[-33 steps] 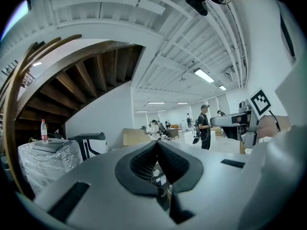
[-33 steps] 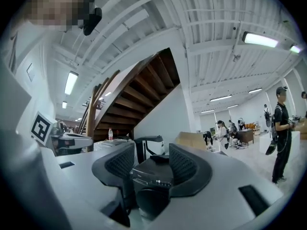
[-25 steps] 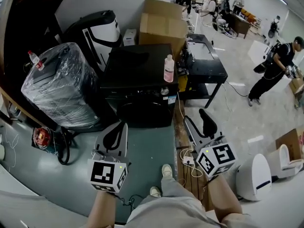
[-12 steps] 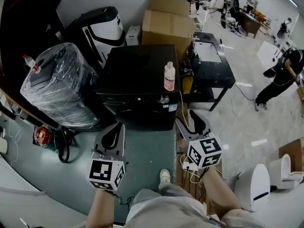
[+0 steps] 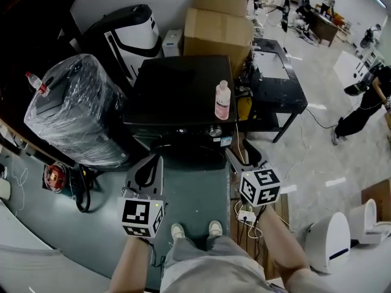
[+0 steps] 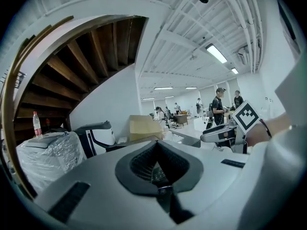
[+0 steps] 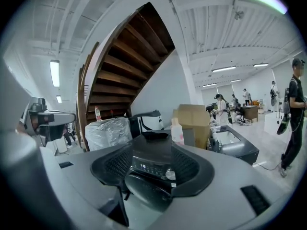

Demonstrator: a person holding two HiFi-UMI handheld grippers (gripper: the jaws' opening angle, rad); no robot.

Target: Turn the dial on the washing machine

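The black washing machine (image 5: pixel 177 96) stands straight ahead, with a silver dial (image 5: pixel 214 130) at the right end of its control strip. A pink bottle (image 5: pixel 223 101) stands on its lid near the right edge. My right gripper (image 5: pixel 241 153) is open and empty, short of the machine's front right corner and a little below the dial. In the right gripper view the dial (image 7: pixel 170 175) shows between the spread jaws of that gripper (image 7: pixel 153 169). My left gripper (image 5: pixel 148 162) is open with nothing in it, in front of the machine's lower left. The left gripper view (image 6: pixel 158 164) looks over the lid.
A plastic-wrapped appliance (image 5: pixel 73 108) stands left of the machine, and a black-and-white unit (image 5: pixel 131 38) behind it. Cardboard boxes (image 5: pixel 217 26) sit at the back, a black table (image 5: pixel 278 84) on the right. Cables and a plug strip (image 5: pixel 247 215) lie by my right foot. People stand far off.
I have stepped closer to the machine. The right gripper has moved left and forward toward the machine's front right corner. The left gripper has kept about the same place.
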